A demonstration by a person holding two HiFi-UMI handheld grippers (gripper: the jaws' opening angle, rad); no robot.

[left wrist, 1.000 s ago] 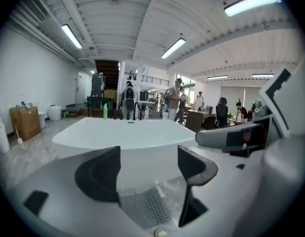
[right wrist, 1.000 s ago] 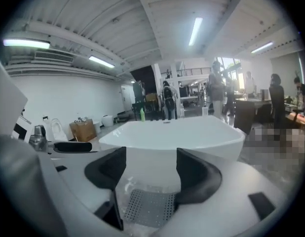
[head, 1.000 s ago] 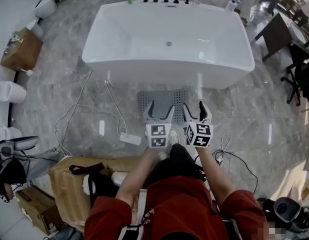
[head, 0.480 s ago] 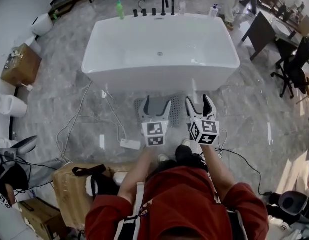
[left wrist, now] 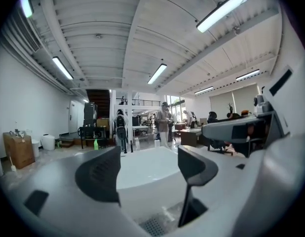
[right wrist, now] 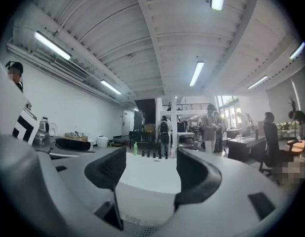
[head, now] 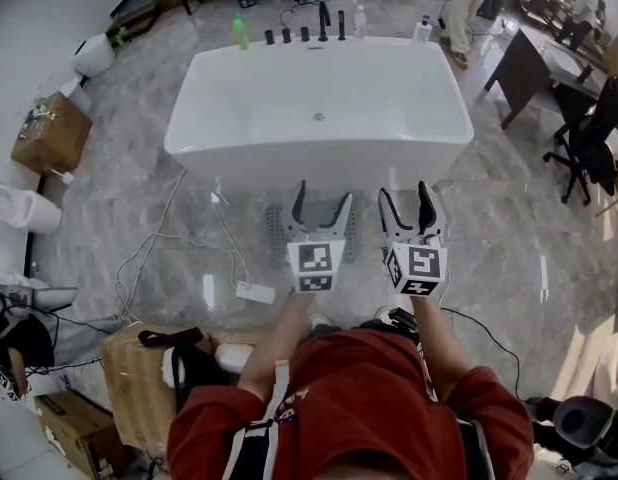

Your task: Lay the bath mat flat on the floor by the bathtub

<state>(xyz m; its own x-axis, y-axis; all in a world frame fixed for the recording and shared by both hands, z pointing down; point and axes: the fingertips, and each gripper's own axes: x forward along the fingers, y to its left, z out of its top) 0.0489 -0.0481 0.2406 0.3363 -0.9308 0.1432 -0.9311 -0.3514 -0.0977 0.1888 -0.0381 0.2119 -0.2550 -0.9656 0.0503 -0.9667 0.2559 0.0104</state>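
The grey perforated bath mat (head: 277,224) lies flat on the marble floor just in front of the white bathtub (head: 319,108). My left gripper (head: 320,207) hangs open above the mat, with nothing between its fingers. Off to the mat's right my right gripper (head: 410,206) is held up, open and empty too. In the left gripper view the tub (left wrist: 142,174) shows between the jaws, with a corner of the mat (left wrist: 155,225) below. The right gripper view looks level at the tub (right wrist: 147,181), and a strip of mat (right wrist: 142,229) shows at the bottom edge.
White cables (head: 159,238) and a small white adapter (head: 256,291) trail on the floor left of the mat. A cardboard box (head: 144,368) stands at my left, another (head: 51,133) by the wall. Desks, chairs (head: 589,138) and a standing person (head: 464,8) occupy the right and far side.
Both grippers have risen away from the mat and are held higher and level; the mat stays flat by the tub. The head view has pulled up and back.
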